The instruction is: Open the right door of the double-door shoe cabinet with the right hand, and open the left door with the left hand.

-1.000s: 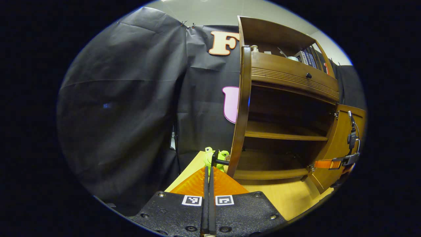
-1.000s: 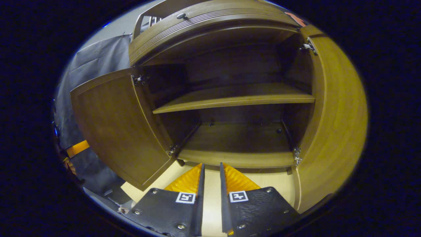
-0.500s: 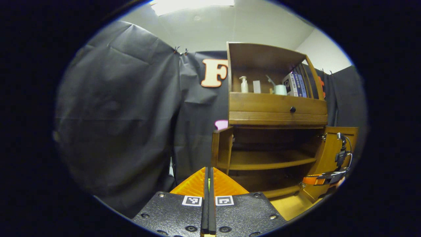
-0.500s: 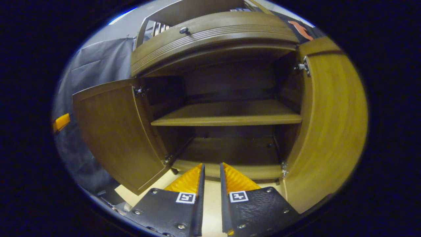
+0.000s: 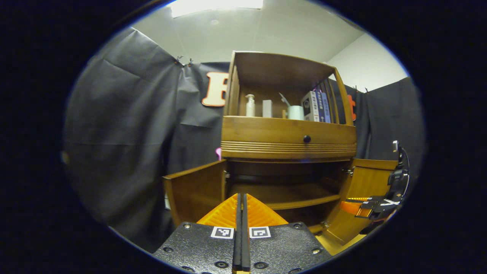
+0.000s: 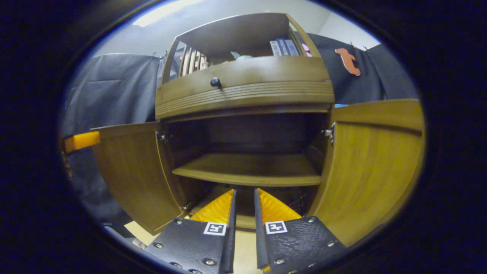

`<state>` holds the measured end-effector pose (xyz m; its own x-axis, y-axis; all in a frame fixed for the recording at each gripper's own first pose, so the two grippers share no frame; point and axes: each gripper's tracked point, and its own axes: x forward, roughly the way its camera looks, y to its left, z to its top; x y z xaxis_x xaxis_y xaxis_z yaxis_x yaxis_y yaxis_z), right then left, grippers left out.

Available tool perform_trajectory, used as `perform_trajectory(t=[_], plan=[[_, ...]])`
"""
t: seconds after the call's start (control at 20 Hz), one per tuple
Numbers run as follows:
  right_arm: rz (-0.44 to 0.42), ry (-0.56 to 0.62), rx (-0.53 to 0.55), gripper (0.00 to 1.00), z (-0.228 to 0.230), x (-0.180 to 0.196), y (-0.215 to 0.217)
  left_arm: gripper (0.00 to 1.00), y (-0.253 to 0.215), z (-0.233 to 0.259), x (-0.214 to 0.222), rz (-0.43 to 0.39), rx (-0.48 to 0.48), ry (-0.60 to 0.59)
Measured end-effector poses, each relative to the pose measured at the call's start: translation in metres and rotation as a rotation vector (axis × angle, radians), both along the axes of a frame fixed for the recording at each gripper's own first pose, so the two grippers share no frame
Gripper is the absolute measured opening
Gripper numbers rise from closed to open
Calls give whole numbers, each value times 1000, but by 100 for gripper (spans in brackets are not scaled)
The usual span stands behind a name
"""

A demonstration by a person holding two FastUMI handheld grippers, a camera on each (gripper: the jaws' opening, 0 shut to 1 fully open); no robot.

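The wooden shoe cabinet (image 5: 289,137) has both lower doors swung wide. In the left gripper view the left door (image 5: 194,192) juts out leftward and the right door (image 5: 359,190) rightward. My left gripper (image 5: 241,195) is shut with nothing in it, back from the cabinet front. My right gripper (image 5: 374,203) shows by the right door's outer side. In the right gripper view the left door (image 6: 129,171) and right door (image 6: 374,163) flank the bare inner shelf (image 6: 247,169). My right gripper (image 6: 244,190) is open by a narrow gap and holds nothing.
Above the doors is a drawer (image 5: 289,135) with a dark knob (image 5: 306,139). The open top shelf holds a bottle (image 5: 250,105), a cup (image 5: 295,112) and books (image 5: 317,105). Black cloth walls stand to the left and behind. A light wooden surface (image 5: 342,243) lies under the cabinet.
My left gripper has backed off from the left door's edge and swung to face the cabinet front. My right gripper has drawn back and tipped upward. Both doors stay open.
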<state>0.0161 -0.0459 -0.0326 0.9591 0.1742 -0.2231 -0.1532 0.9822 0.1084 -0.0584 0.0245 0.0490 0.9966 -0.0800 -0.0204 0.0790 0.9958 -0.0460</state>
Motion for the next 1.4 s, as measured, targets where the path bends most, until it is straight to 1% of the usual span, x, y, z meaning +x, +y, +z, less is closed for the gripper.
perform_trajectory(t=[0.05, 0.1, 0.15, 0.35, 0.4, 0.45, 0.5, 0.6, 0.75, 0.85, 0.95, 1.05, 1.1, 1.15, 1.2, 1.25, 1.3, 1.35, 1.4], plan=[[-14, -22, -7, 23, 12, -4, -5, 1, -12, -3, 9, -24, 2, 7], [-28, -35, -14, 19, 19, -7, -10, 1, -22, -5, 15, -43, 6, 10], [-44, -46, -19, 23, 26, -13, -15, 0, -33, -6, 21, -63, 10, 11], [-111, -71, -29, 23, 45, -28, -34, 1, -74, -7, 39, -147, 18, -4], [-134, -79, -33, 27, 48, -31, -40, 1, -85, -9, 42, -168, 16, -3], [-149, -83, -34, 19, 50, -34, -43, 1, -92, -8, 44, -188, 15, -3], [-165, -90, -33, 23, 53, -37, -46, 1, -100, -8, 45, -208, 14, -3], [-181, -107, -30, 23, 59, -41, -48, 0, -111, -8, 47, -239, 19, -8], [-198, -138, -35, 23, 68, -43, -48, 1, -122, -5, 47, -264, 23, -23], [-202, -163, -18, 23, 75, -43, -46, 30, -131, -2, 44, -297, 32, -34], [-209, -184, -2, 24, 85, -47, -46, 60, -136, 6, 40, -313, 25, -67], [-213, -201, 0, 54, 87, -41, -49, 79, -144, 7, 40, -340, 28, -80], [-216, -211, -2, 69, 91, -43, -50, 89, -146, 8, 38, -341, 40, -82], [-215, -219, -2, 82, 93, -44, -49, 99, -146, 7, 41, -337, 51, -88], [-216, -227, -5, 94, 95, -43, -49, 99, -145, 7, 41, -335, 56, -95], [-221, -235, -11, 92, 98, -44, -51, 97, -148, 7, 41, -341, 53, -98], [-225, -241, -20, 92, 96, -43, -49, 97, -151, 7, 40, -348, 45, -98], [-230, -242, -27, 92, 96, -43, -50, 99, -152, 6, 41, -351, 39, -97], [-235, -241, -32, 96, 95, -43, -52, 99, -153, 6, 42, -353, 36, -95]])
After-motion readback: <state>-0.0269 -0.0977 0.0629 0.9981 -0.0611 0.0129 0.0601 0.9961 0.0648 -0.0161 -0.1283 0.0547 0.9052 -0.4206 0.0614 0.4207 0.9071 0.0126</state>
